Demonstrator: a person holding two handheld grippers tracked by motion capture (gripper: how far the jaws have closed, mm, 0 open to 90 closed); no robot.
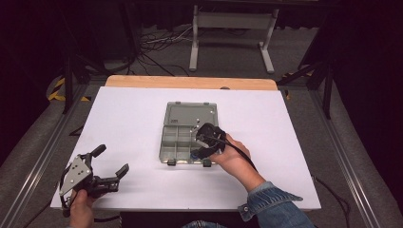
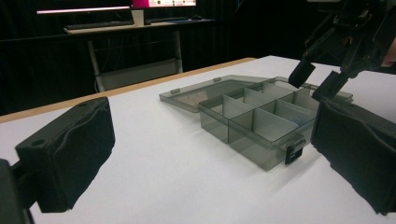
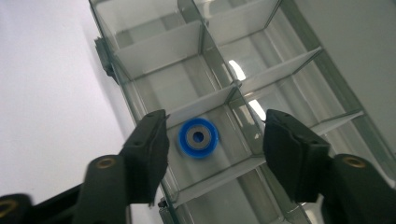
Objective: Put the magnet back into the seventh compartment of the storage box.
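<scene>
right gripper (image 3: 212, 140): jaws spread wide, gripping nothing, poised over the box's near-right compartment; judged placed so the jaws straddle the blue ring for a pick, or having just let it go, can't say which
blue ring (image 3: 198, 137): blue disc with grey hub and centre hole, flat on the compartment floor, between the jaws, untouched
left gripper (image 1: 105, 167): jaws wide apart, empty, at table's 7 o'clock, well apart from box; judged parked out of the way
box (image 1: 177, 142): clear grey divided organiser, table centre, lid (image 1: 190, 114) folded flat open toward 12 o'clock so cells are reachable from above
contents: the ring in one cell; other visible cells look empty
table (image 1: 133, 114): white top, wooden edge at 12 o'clock
</scene>
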